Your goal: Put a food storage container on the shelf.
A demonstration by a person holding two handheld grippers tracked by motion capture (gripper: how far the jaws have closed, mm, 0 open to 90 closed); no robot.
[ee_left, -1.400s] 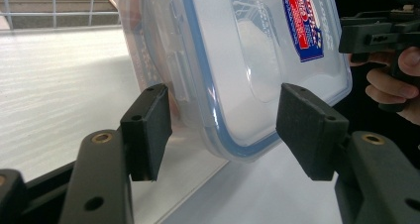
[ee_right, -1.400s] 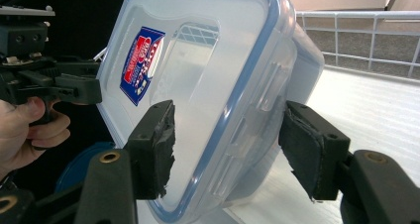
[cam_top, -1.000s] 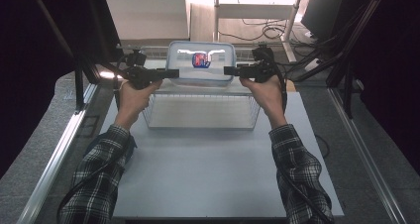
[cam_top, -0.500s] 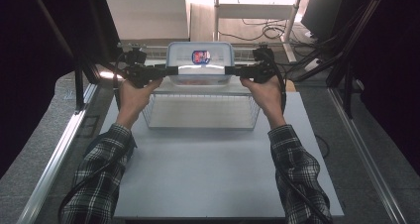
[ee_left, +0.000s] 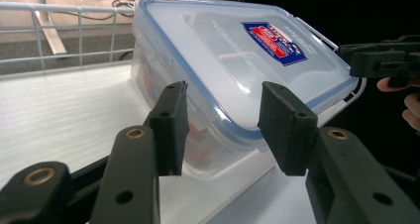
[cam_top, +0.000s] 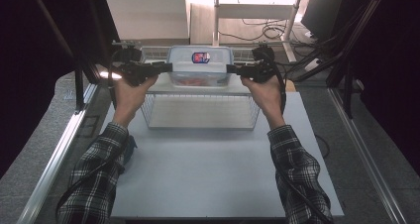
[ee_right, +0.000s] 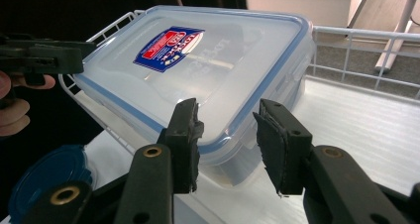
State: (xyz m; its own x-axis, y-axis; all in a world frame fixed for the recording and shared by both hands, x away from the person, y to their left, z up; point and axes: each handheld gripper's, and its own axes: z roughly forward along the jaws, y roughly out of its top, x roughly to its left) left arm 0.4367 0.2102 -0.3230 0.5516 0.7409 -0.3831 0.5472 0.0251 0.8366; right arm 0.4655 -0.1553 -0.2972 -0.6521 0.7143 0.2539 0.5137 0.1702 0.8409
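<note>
Reaching in from the near edge of the white bench (cam_top: 213,174), two forearms in plaid sleeves (cam_top: 94,184) extend forward, each hand gripping a tool. Beyond the bare stretch of bench stands a white wire rack (cam_top: 200,112), its lower level open at the front and its flat top shelf (ee_left: 59,110) behind and above.

On that top shelf sits the clear plastic container (cam_top: 199,68), closed with a blue-rimmed snap lid that carries a red and blue label (cam_top: 200,57); something reddish shows through its wall. The left hand-held gripper (cam_top: 161,68) meets the container's left end and the right hand-held gripper (cam_top: 232,69) its right end, so the box lies between the two tools.

Seen along the left hand-held gripper (ee_left: 223,127), the black jaws stand apart, one on either side of the near corner of the container (ee_left: 233,60), not pressing on it. The right hand-held gripper (ee_right: 225,135) likewise has its jaws apart, flanking the opposite end of the container (ee_right: 208,70). A blue round lid (ee_right: 49,172) lies low beside the rack in the right gripper view.

Farther back, cables (cam_top: 257,33) trail across the floor.
</note>
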